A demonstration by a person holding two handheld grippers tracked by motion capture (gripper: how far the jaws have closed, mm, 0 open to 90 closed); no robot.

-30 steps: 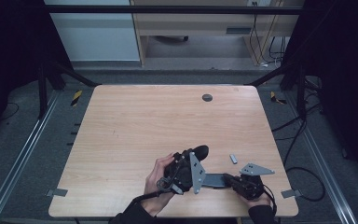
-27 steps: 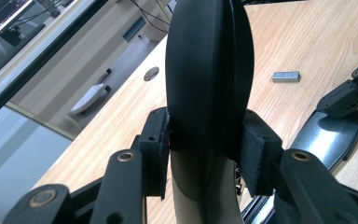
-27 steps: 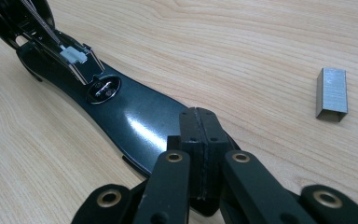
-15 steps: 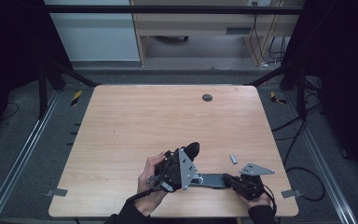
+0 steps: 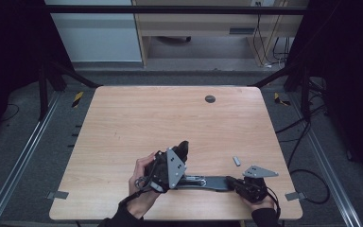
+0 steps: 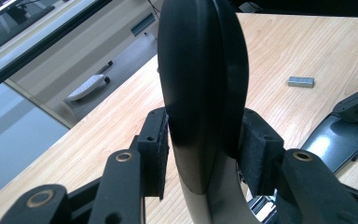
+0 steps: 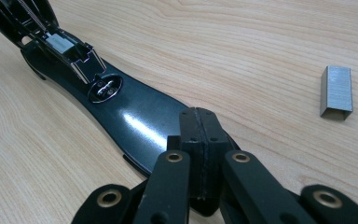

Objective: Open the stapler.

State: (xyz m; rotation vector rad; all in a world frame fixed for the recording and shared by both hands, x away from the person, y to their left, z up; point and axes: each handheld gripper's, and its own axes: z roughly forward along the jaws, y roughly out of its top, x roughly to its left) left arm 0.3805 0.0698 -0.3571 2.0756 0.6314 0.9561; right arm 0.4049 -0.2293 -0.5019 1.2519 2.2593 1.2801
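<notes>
The left gripper is clamped on the stapler's raised top arm, holding the stapler open near the table's front edge. The right gripper, jaws together, pins the stapler base flat. The step in hand is likely loading: the right gripper must next fetch the staple strip lying just beside.

Black stapler opened wide, base flat on the table's near edge, top lifted, small staple strip nearby
</notes>
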